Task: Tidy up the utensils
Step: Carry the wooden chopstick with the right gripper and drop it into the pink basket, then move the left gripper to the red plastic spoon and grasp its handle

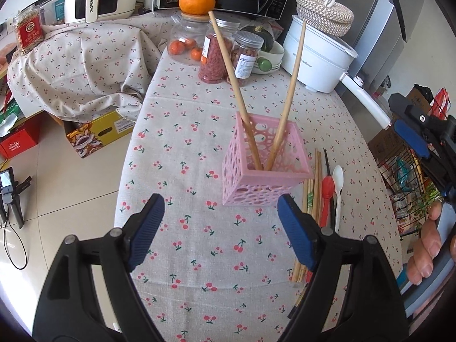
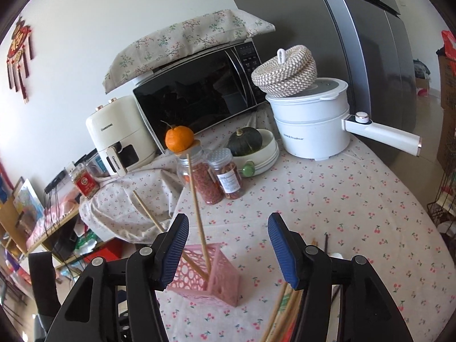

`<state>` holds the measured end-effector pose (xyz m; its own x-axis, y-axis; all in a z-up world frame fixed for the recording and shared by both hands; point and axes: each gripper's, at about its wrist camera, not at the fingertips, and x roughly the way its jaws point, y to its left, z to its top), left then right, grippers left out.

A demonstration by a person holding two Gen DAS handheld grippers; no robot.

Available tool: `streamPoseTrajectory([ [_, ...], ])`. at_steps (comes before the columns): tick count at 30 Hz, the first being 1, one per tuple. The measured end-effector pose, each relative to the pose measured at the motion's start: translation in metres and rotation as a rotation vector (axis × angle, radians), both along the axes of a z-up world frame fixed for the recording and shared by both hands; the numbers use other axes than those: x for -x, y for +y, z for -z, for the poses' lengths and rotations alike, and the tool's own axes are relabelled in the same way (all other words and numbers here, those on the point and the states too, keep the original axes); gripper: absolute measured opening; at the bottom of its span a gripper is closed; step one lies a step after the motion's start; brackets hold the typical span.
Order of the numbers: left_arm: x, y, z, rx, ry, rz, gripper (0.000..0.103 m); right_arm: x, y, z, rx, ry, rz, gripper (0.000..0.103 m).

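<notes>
One pink perforated holder (image 1: 266, 168) stands on the cherry-print tablecloth (image 1: 182, 148) just ahead of the left gripper (image 1: 221, 232), a little right of its centre line. Two wooden chopsticks (image 1: 228, 65) lean out of it in a V. Right of the holder, beside the left gripper's right finger, lie a bundle of loose chopsticks (image 1: 312, 199) too overlapped to count, one red spoon (image 1: 327, 191) and one white spoon (image 1: 338, 182).

The left gripper hovers above the cloth, jaws spread wide and empty. The right gripper (image 2: 228, 248) is likewise agape and holds nothing; the holder sits below its left finger, the loose bundle under its right finger. From the left wrist view, the right gripper is raised at the far right, a hand (image 1: 427, 245) around its handle, partly cut off by the frame.

Behind the holder stand three jars (image 1: 215, 54); the spoons are hidden in the right wrist view.
</notes>
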<state>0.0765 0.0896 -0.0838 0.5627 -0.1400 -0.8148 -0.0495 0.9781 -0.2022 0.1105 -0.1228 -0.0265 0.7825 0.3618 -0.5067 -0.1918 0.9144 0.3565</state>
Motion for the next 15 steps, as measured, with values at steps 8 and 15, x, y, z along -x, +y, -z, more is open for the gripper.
streamPoseTrajectory([
  [8, -0.002, -0.034, 0.015, 0.0, 0.065, 0.079, 0.082, -0.009, -0.062, 0.023, 0.073, 0.135, 0.039, 0.068],
  [15, -0.007, -0.077, 0.025, -0.006, 0.108, 0.166, 0.082, -0.013, -0.096, 0.047, 0.149, 0.242, 0.043, 0.075],
])
